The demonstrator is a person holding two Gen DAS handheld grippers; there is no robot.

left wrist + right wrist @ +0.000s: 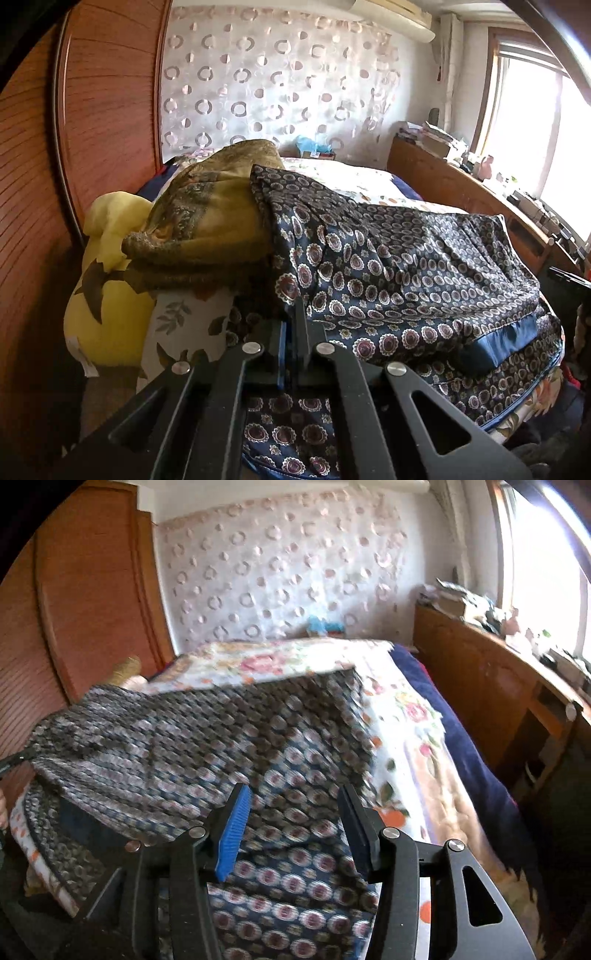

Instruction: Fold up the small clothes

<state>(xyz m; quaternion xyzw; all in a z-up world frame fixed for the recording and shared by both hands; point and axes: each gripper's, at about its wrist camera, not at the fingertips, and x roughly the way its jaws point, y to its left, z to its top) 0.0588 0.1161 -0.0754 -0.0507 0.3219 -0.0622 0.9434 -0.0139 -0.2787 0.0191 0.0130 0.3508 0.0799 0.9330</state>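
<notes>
A dark blue garment with round medallion print lies spread over the bed. My left gripper is shut on its near left edge, with cloth pinched between the fingers. In the right wrist view the same garment is blurred and lies across the bed, partly lifted at the left. My right gripper is open and empty just above the cloth, one blue-padded finger on the left and one dark finger on the right.
A floral sheet covers the bed. An olive patterned bundle and a yellow pillow lie at the left. A wooden wardrobe stands left, a cluttered wooden desk right under the window.
</notes>
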